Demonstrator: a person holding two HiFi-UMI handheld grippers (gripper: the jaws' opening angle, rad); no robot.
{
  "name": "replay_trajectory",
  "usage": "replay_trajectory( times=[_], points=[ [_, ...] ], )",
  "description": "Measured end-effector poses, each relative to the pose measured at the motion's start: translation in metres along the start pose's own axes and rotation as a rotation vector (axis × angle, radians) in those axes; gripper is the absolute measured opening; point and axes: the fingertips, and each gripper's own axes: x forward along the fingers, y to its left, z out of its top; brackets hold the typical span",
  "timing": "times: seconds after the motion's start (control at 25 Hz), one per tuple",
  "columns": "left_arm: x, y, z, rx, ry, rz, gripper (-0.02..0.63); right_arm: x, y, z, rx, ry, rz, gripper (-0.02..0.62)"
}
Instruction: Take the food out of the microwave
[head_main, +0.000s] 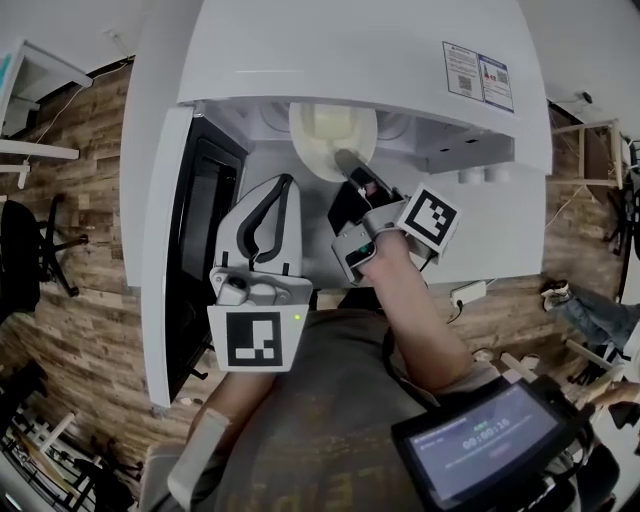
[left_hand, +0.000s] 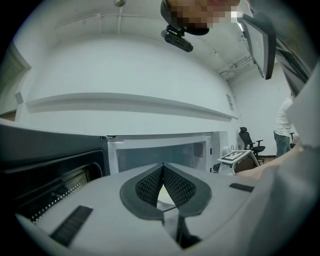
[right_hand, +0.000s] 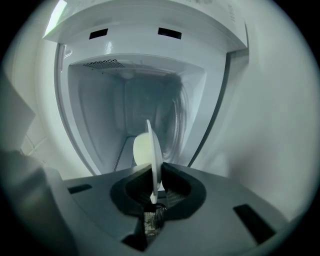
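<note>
My right gripper (right_hand: 154, 189) pinches the plate (right_hand: 154, 150) (food (right_hand: 140, 150) aboard) at the microwave (head_main: 350, 60) front edge; left gripper (left_hand: 162, 170) closed, empty.

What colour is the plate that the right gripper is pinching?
Plain cream-white plate; the head view shows it best.

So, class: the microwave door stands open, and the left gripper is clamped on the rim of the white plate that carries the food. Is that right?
One thing is wrong: the right gripper is the one clamped on the rim of the white plate, as the right gripper view shows. The left gripper is shut with nothing in it. The microwave door does stand open.
</note>
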Motion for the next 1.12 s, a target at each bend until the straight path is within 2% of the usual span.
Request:
replay_trajectory(
  times=[0.28, 0.6, 1.12],
  points=[
    [-0.019, -0.019, -0.007, 0.001, -0.016, 0.037, 0.008, -0.02, -0.006, -0.012, -0.03, 0.045, 0.014, 0.034],
    [-0.062, -0.061, -0.01, -0.003, -0.015, 0.085, 0.008, -0.076, -0.013, -0.031, -0.042, 0.085, 0.028, 0.034],
    [-0.116, -0.14, -0.008, -0.018, -0.015, 0.059, 0.008, -0.178, -0.037, -0.052, -0.035, 0.077, -0.016, 0.035]
  ],
)
